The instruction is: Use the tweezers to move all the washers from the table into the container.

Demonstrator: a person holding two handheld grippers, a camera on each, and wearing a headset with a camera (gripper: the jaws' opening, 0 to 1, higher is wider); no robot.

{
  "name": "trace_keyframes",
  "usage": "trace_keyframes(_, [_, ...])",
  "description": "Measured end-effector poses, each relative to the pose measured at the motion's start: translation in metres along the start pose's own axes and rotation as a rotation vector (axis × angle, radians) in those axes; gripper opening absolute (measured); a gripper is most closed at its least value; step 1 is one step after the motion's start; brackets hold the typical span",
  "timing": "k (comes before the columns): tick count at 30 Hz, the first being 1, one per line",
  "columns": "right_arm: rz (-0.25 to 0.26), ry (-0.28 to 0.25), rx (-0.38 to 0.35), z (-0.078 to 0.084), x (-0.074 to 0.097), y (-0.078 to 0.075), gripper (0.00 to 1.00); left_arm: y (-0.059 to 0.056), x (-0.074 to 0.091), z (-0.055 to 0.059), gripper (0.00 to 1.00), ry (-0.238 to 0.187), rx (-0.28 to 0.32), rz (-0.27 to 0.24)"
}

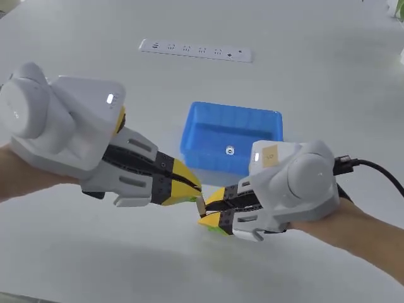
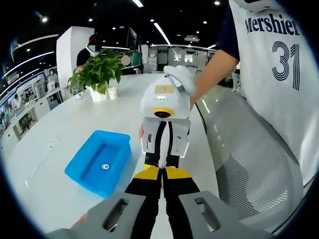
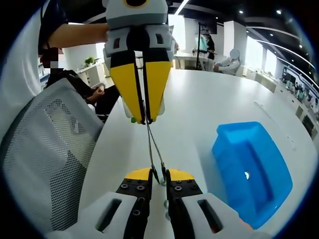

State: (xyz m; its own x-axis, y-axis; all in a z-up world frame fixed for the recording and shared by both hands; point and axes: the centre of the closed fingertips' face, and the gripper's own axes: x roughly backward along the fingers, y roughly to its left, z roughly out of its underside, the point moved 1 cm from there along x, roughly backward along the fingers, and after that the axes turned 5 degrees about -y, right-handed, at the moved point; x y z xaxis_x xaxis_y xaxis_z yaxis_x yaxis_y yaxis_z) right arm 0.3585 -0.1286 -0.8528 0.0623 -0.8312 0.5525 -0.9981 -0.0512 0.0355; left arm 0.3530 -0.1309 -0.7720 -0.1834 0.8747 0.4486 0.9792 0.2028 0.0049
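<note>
1. At our 9 o'clock the left gripper (image 1: 192, 189) points in across the white table (image 1: 95, 252) — its yellow-tipped jaws are closed on one end of the tweezers (image 3: 153, 149).
2. The tweezers show as two thin metal arms running from those jaws to the right gripper (image 1: 205, 213), joined at the left end.
3. The right gripper points in from 3 o'clock, its tips nearly touching the left one's, jaws pinched shut on the tweezers' other end.
4. At 12 o'clock from the meeting tips, near them, the blue container (image 1: 202, 126) sits upright on the table.
5. One washer (image 1: 230, 150) lies on its floor, by the 6 o'clock wall.
6. Further off at 12 o'clock we see a white power strip (image 1: 196, 50) — well apart from the container.
</note>
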Motion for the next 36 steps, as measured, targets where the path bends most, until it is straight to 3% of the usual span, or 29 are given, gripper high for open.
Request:
trace_keyframes(25, [-0.004, 0.007, 0.012, -0.001, 0.0, 0.002, 0.1, 0.001, 0.001, 0.001, 0.05, 0.016, 0.009, 0.004])
trace_keyframes(36, [0.018, -0.029, 0.023, -0.018, 0.007, -0.004, 0.1, 0.007, 0.008, -0.018, 0.05, -0.004, -0.019, -0.009])
